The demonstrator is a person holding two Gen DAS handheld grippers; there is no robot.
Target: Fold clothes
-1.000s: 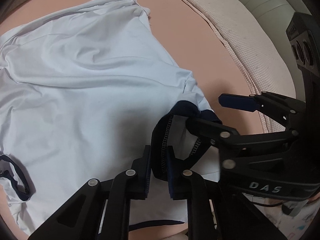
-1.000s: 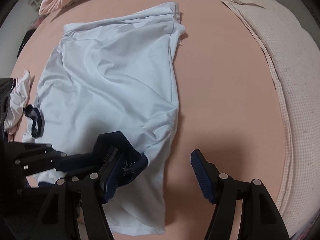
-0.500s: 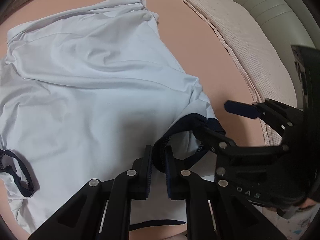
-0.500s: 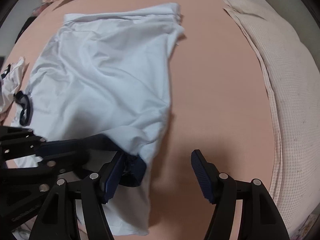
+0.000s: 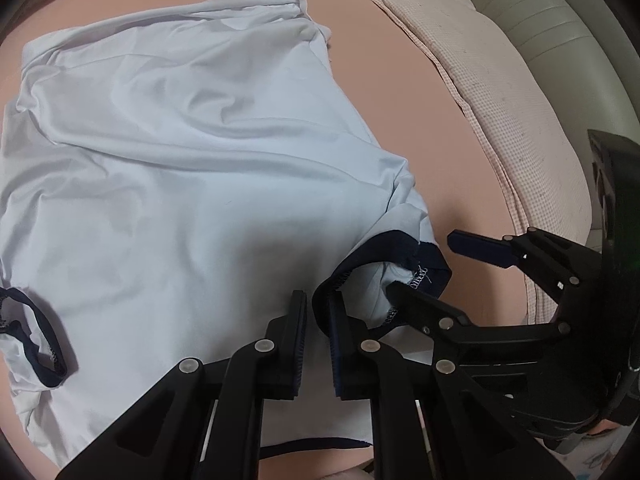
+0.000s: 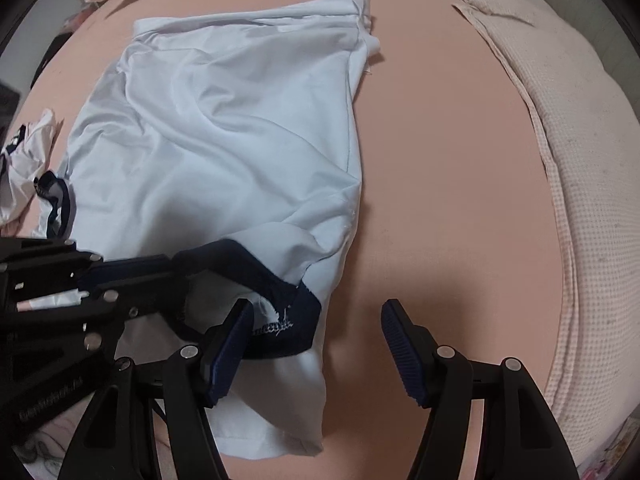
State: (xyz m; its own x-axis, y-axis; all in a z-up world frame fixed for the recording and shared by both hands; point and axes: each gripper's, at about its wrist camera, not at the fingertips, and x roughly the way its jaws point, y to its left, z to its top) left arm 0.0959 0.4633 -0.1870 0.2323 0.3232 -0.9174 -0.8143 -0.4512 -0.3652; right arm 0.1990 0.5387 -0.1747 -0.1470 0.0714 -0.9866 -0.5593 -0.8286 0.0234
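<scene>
A pale blue shirt [image 6: 224, 148] lies spread and creased on the pink bed [image 6: 448, 168], its hem toward the far edge. The left gripper [image 5: 318, 312] has its fingers clenched on the shirt's navy sleeve cuff [image 5: 384, 248] near the bed's near edge. The right gripper [image 6: 316, 344] stands with fingers released, spread either side of that cuff. A checked quilt [image 6: 580, 168] lines the right edge.

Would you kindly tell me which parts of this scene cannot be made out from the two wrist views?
- Left wrist view: the light blue shirt's near hem, covered by the left tool and its arms.
- Right wrist view: the navy sleeve cuff's inner side, hidden behind the left tool; the right tool stands open around its edge.
- Right wrist view: the white garment at the left edge, cut off by the frame.
</scene>
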